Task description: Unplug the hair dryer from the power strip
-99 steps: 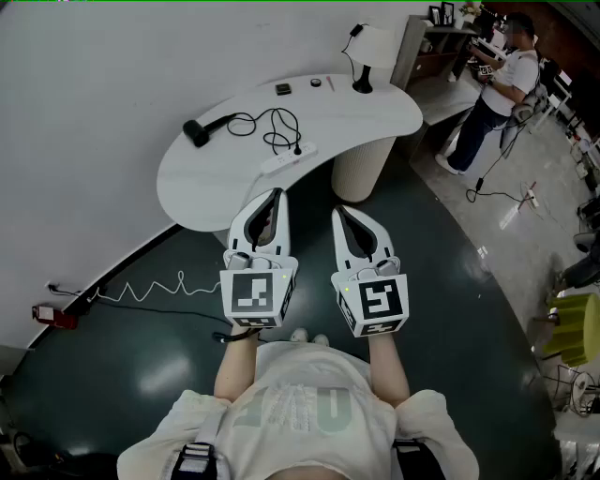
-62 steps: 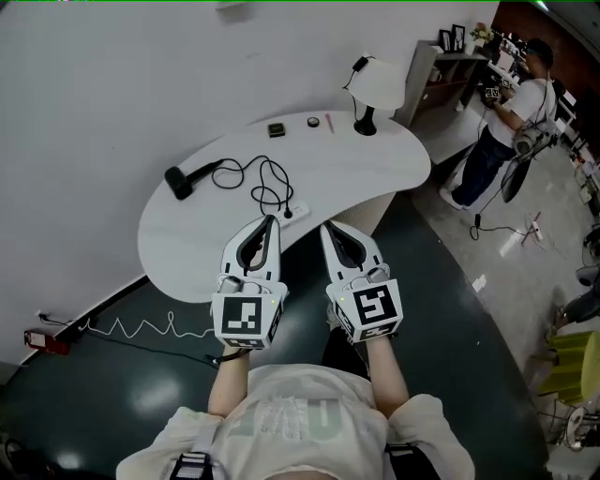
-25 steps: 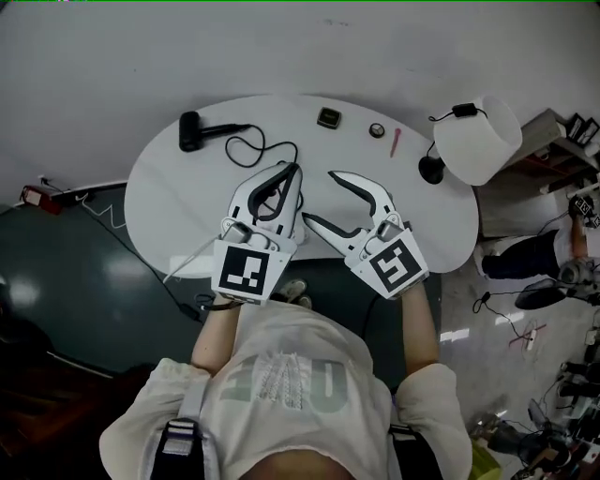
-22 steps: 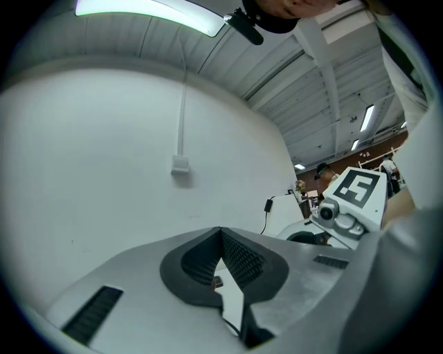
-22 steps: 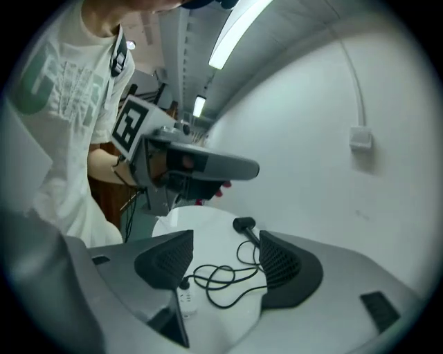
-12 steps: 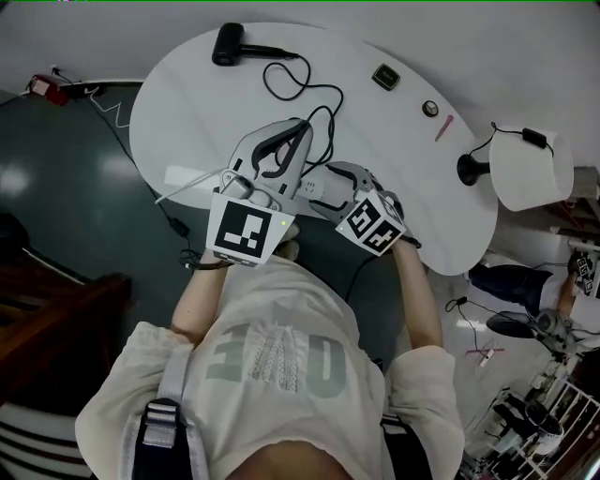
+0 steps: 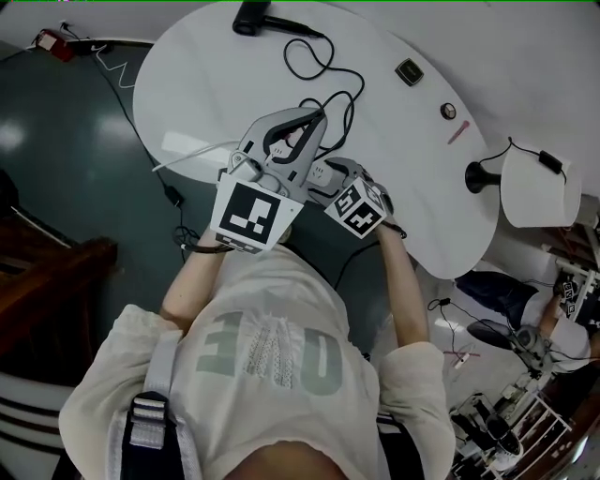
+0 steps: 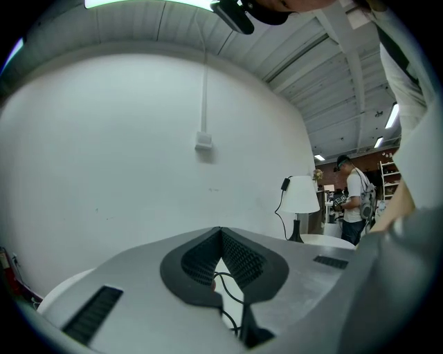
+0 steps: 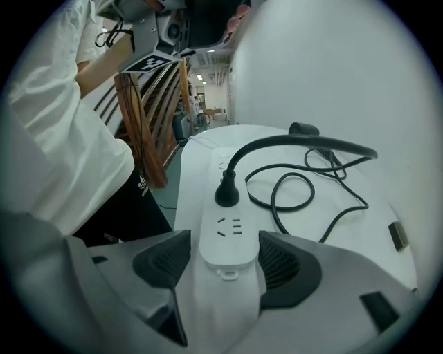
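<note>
A white power strip (image 9: 225, 228) lies on the white table (image 7: 197, 84) with a black plug (image 9: 226, 193) in it. The plug's cord (image 7: 314, 66) loops across to the black hair dryer (image 7: 251, 17) at the table's far side. My right gripper (image 9: 225, 238) points steeply down and straddles the strip's near end. Its jaws have just been opening, and the pads do not press on the strip. My left gripper (image 7: 319, 114) hovers shut over the cord loops, holding nothing. In the left gripper view the left gripper (image 8: 221, 235) has its pads together.
A lamp (image 7: 539, 187) stands at the table's right end. A small black box (image 7: 409, 71), a round knob (image 7: 448, 112) and a pink pen (image 7: 459, 134) lie near the back edge. A wooden railing (image 9: 149, 124) stands left of the table. A person (image 8: 356, 197) stands beyond the lamp.
My right gripper has dropped and tipped downward over the strip's end. My left gripper has sunk a little toward the cord. The head view has swung so the table sits higher and turned.
</note>
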Demonstrator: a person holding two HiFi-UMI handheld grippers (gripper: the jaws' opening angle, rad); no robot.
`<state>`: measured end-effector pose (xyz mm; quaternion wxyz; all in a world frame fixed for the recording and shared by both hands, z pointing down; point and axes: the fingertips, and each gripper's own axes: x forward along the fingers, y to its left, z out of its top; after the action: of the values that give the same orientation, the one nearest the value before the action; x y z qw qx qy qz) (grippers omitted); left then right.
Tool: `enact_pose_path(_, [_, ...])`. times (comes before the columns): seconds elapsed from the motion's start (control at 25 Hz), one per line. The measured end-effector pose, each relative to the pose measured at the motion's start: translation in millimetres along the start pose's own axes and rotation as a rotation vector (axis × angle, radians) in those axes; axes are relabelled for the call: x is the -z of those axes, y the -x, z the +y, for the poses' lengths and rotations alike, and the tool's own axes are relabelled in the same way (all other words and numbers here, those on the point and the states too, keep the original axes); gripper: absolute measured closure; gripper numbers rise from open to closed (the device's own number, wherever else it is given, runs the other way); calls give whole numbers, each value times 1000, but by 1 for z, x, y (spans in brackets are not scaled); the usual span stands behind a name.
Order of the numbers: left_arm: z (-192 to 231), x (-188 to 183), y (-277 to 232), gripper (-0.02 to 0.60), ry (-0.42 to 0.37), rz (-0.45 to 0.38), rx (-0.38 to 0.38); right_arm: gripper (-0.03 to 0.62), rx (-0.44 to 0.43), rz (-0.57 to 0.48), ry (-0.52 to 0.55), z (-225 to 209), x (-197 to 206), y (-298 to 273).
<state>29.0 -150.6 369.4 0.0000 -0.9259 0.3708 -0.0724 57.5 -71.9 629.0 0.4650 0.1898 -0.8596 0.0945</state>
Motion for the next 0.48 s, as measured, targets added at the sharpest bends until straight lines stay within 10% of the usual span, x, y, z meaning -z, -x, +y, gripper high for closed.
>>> enact_pose_path(0.48, [15,29,8,575,15,56,-6,335,-24,9,-9,6,1,-4])
